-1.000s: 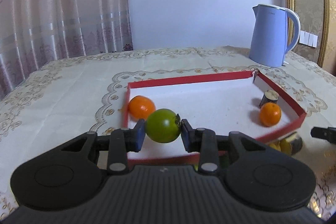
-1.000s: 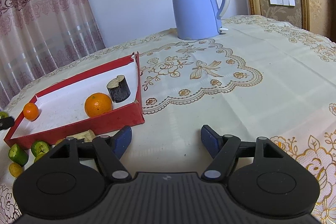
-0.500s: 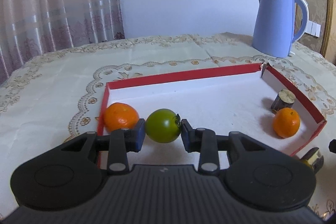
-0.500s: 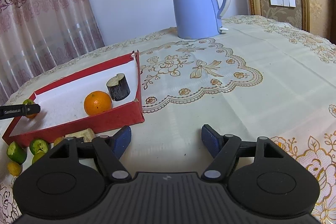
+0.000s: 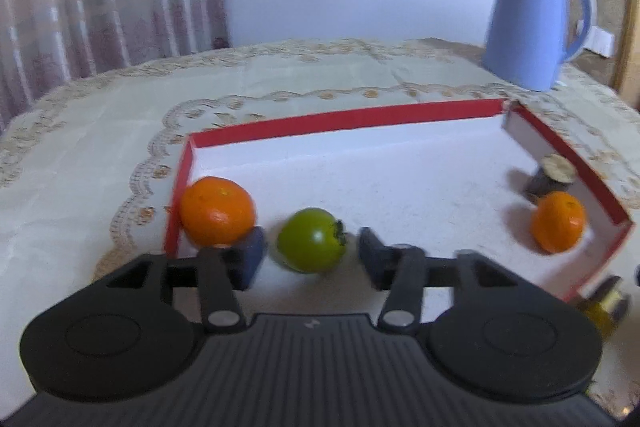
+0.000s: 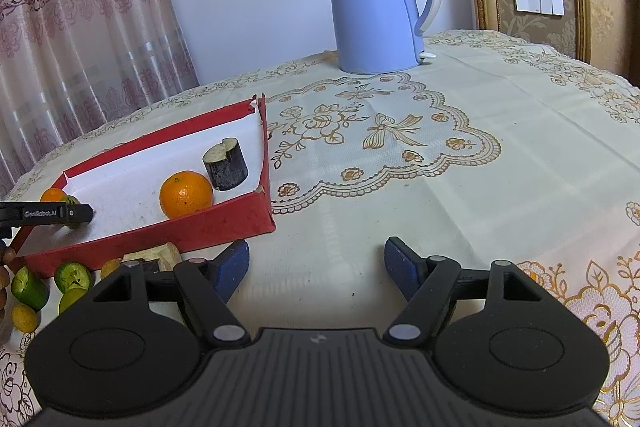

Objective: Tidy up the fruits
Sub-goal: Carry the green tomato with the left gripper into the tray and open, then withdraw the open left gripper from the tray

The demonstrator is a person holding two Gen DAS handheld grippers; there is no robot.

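Observation:
A green tomato-like fruit (image 5: 312, 241) lies on the white floor of the red tray (image 5: 344, 117), between the fingers of my left gripper (image 5: 310, 255). The jaws are opening and the pads stand clear of the fruit on both sides. An orange (image 5: 217, 210) rests in the tray's near left corner, against the left fingertip. A second orange (image 5: 557, 221) and a dark stump-like piece (image 5: 548, 177) sit by the right wall. My right gripper (image 6: 316, 267) hovers open over bare tablecloth, right of the tray (image 6: 160, 235), with nothing between its fingers.
A blue kettle (image 6: 380, 7) stands at the back of the table. Several cut green pieces (image 6: 72, 277) and small yellow fruits (image 6: 24, 317) lie in front of the tray, beside a pale chunk (image 6: 158, 255). A curtain hangs at the left.
My left gripper carried the green fruit forward over the tray, lowered it beside the left orange, then spread its jaws and let it go. The right gripper stayed still.

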